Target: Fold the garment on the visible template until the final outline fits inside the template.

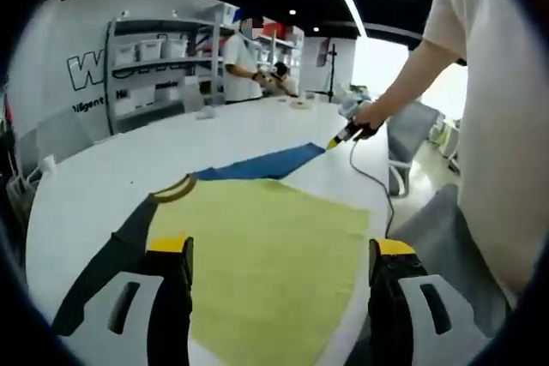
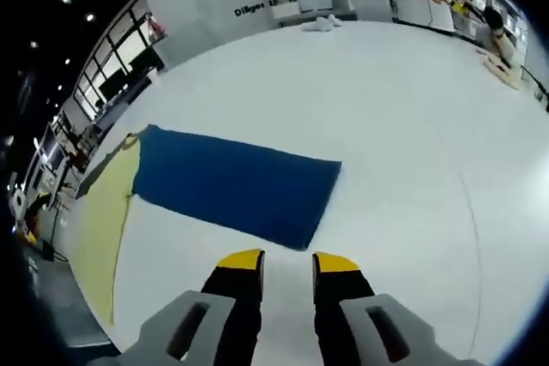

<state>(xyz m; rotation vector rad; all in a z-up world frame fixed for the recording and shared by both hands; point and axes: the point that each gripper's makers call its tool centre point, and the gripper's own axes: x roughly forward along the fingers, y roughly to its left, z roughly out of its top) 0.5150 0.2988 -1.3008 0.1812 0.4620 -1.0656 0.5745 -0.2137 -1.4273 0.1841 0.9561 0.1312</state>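
- Basically nothing is gripped yet: left gripper (image 1: 280, 255) hangs over the yellow garment (image 1: 266, 255) with jaws spread wide, cloth between them but not pinched.
- Right gripper (image 2: 280, 261) hovers near the blue template (image 2: 236, 186), jaws a little apart, holding nothing, white table (image 2: 412, 126) under the tips.
- Garment lies flat on the table, one end overlapping or touching the template (can't tell which lies on top).
- Likely step: first grab for a fold. Judgement: take an edge or corner, not the middle, and lift low so the cloth doesn't drag off the template.
- Each fold should land toward the blue patch, which looks smaller than the spread garment (several folds likely).
- Garment: thin, matte, soft knit look, yellow body, dark sleeve (image 1: 120, 255), striped collar (image 1: 176, 188); limp, may slide on the smooth tabletop.
- Template: flat blue rectangle, crisp edges, no visible thickness.
- Table: glossy white, large, rounded.
- Background: a person stands beside the table; shelves (image 1: 159, 57) behind.
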